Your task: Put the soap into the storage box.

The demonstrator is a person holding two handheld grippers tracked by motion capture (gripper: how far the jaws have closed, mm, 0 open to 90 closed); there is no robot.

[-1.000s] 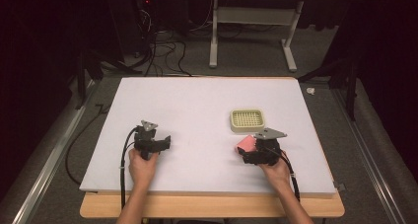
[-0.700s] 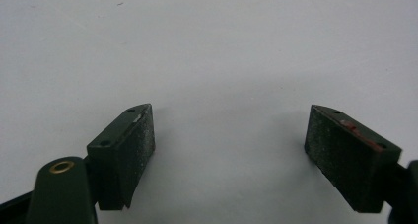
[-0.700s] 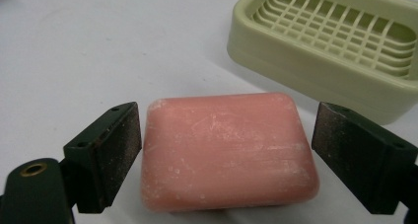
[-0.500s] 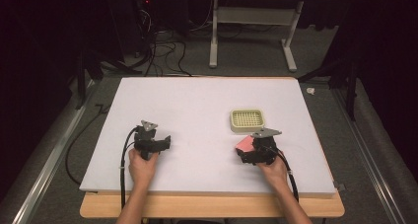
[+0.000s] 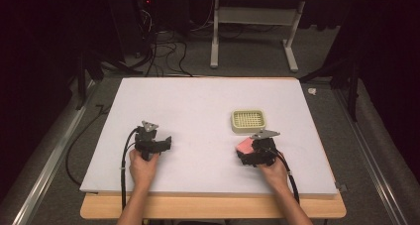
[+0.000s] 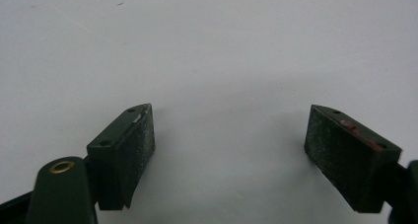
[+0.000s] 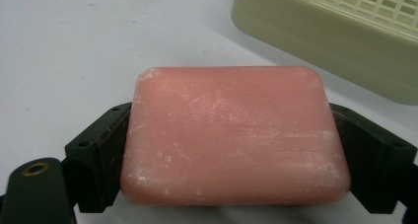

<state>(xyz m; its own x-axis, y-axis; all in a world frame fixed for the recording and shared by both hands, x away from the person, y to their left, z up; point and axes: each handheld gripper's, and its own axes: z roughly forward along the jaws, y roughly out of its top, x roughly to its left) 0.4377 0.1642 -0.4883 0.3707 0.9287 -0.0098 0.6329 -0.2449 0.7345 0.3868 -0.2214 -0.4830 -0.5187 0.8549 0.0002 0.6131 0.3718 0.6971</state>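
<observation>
between my right gripper (image 7: 231, 150) jaws sits the pink soap bar (image 7: 234, 135), clamped by its ends, just short of the slotted soap dish (image 5: 248, 121). i'd lift level, centre it over the grid. left gripper (image 6: 231, 155) rests wide, empty.

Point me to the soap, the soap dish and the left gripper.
soap (image 7: 231, 135), right gripper view, middle of its pink top face.
soap dish (image 5: 248, 120), high view, centre of its grid top.
left gripper (image 6: 229, 150), left gripper view, midway between its open jaws.
</observation>
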